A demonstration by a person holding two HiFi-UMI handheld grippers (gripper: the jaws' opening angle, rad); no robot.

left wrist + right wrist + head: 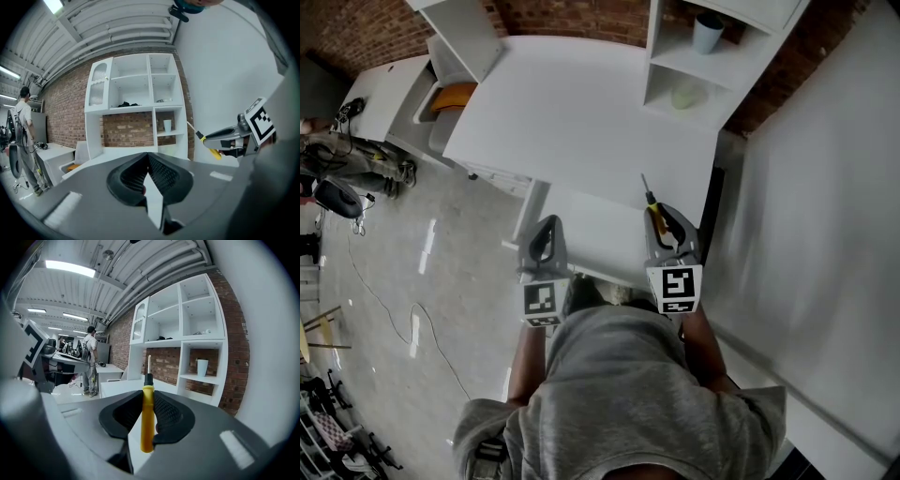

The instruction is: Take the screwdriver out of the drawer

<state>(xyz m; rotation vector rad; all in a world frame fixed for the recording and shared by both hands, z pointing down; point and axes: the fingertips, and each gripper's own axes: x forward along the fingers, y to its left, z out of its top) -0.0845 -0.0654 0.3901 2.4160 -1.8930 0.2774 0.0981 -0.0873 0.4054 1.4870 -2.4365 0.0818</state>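
White desk (581, 103) edge near screwdriver (653, 208) tip

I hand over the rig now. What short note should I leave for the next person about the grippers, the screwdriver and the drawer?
Right gripper: jaws shut on the screwdriver at its yellow handle, shaft pointing forward.
Left gripper: jaws together, nothing between them.
Drawer: appears open under the edge of the white desk, just ahead of both grippers.
Done: the screwdriver is out of the drawer and held in the air.
Left: probably set it down on the desk; perhaps close the drawer.
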